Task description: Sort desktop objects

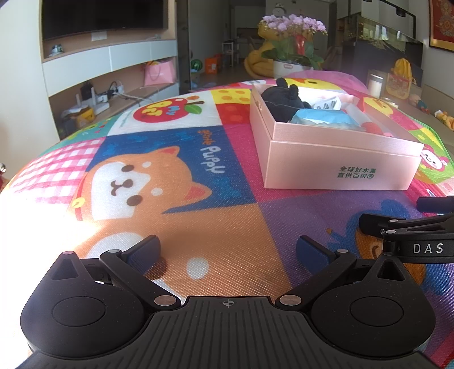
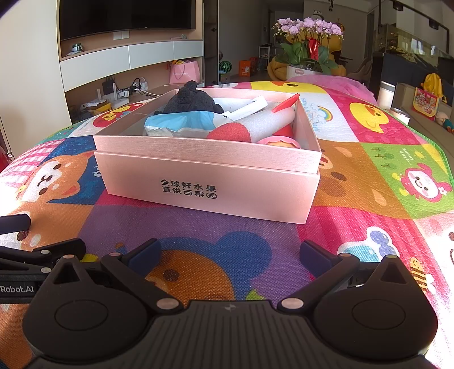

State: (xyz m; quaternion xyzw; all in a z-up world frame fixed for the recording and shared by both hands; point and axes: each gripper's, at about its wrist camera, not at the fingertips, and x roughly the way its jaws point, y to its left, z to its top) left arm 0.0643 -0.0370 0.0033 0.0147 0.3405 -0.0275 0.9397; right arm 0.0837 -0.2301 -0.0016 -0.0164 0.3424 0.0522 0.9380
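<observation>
A pink cardboard box [image 2: 207, 184] [image 1: 334, 164] with dark printed characters stands on the cartoon play mat [image 2: 198, 227] [image 1: 198, 215]. Inside it lie a dark plush toy [image 2: 188, 99] [image 1: 279, 98], a blue tissue pack [image 2: 181, 122] [image 1: 323, 117], a grey and red foam piece [image 2: 255, 125], a white tag [image 2: 247, 109] and a pink item [image 2: 281, 140]. My left gripper [image 1: 228, 252] is open, low over the mat, left of the box. My right gripper [image 2: 229, 255] is open in front of the box, holding nothing. Each gripper shows at the other view's edge.
A wall unit with a TV [image 2: 127, 17] and shelves stands to the left. An orchid pot [image 2: 308, 42] sits beyond the mat's far edge. Toys and a yellow bag [image 2: 428, 93] are off to the right. Bare mat lies around the box.
</observation>
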